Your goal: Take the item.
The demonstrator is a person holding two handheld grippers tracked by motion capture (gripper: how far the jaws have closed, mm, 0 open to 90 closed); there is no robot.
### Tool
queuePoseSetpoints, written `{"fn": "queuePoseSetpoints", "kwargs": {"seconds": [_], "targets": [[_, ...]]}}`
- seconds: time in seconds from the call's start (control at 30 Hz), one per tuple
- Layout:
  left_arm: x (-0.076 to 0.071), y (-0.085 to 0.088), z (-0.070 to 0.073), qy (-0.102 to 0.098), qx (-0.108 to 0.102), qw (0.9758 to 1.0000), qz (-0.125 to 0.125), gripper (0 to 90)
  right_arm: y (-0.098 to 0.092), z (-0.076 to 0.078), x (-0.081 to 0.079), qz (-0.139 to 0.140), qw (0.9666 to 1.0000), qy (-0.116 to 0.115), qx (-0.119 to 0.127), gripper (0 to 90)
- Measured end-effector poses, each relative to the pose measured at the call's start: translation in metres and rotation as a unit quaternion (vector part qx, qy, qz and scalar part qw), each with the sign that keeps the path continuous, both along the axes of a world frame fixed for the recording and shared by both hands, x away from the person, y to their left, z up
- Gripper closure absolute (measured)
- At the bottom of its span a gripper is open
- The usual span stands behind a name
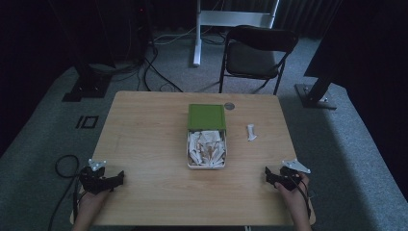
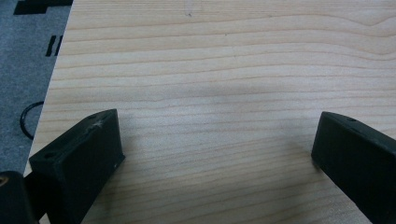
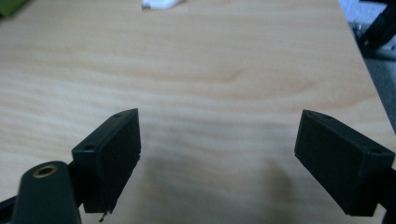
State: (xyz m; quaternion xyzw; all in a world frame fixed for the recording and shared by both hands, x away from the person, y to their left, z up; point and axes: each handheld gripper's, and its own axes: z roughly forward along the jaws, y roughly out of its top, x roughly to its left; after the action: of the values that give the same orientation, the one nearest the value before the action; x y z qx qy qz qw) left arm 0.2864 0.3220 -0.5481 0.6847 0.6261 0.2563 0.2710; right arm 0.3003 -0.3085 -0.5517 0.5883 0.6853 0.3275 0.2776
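A white box [image 1: 206, 148] full of several white sachets sits mid-table, its green lid [image 1: 206, 116] lying just behind it. One loose white sachet [image 1: 250, 132] [image 3: 159, 3] lies to the right of the box. My left gripper [image 1: 115, 178] [image 2: 217, 149] rests open at the table's near left edge, nothing between its jaws. My right gripper [image 1: 270, 175] [image 3: 217, 158] rests open at the near right, jaws wide apart over bare wood.
The wooden table [image 1: 144, 134] has a small round grey disc [image 1: 229, 106] by its far edge. A black folding chair [image 1: 257, 53] stands behind the table. Cables [image 1: 62, 166] trail on the grey carpet at left.
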Motion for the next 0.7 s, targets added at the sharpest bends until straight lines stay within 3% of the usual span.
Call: {"fn": "queuePoseSetpoints", "kwargs": {"seconds": [0.13, 0.17, 0.23, 0.37, 0.47, 0.7], "targets": [[0.0, 0.0, 0.0, 0.0, 0.0, 1.0, 0.0, 2.7, 0.0005, -0.0011, -0.0013, -0.007, 0.9998, 0.014, -0.01, 14.5], [0.0, 0.0, 0.0, 0.0, 0.0, 1.0, 0.0, 2.7, 0.0007, -0.0019, -0.0009, -0.008, 0.9995, 0.027, -0.013, 14.1], [0.0, 0.0, 0.0, 0.0, 0.0, 1.0, 0.0, 2.7, -0.0001, -0.0023, -0.0007, -0.019, 0.9992, 0.035, 0.001, 12.9], [0.0, 0.0, 0.0, 0.0, 0.0, 1.0, 0.0, 2.6, 0.0002, -0.0024, -0.0008, -0.031, 0.9988, 0.036, 0.003, 12.7], [0.0, 0.0, 0.0, 0.0, 0.0, 1.0, 0.0, 2.6, 0.0038, -0.0024, 0.0, -0.075, 0.9965, 0.037, 0.005, 12.5], [0.0, 0.0, 0.0, 0.0, 0.0, 1.0, 0.0, 2.7, 0.0051, -0.0024, 0.0011, -0.081, 0.996, 0.037, 0.005, 12.4]]}}
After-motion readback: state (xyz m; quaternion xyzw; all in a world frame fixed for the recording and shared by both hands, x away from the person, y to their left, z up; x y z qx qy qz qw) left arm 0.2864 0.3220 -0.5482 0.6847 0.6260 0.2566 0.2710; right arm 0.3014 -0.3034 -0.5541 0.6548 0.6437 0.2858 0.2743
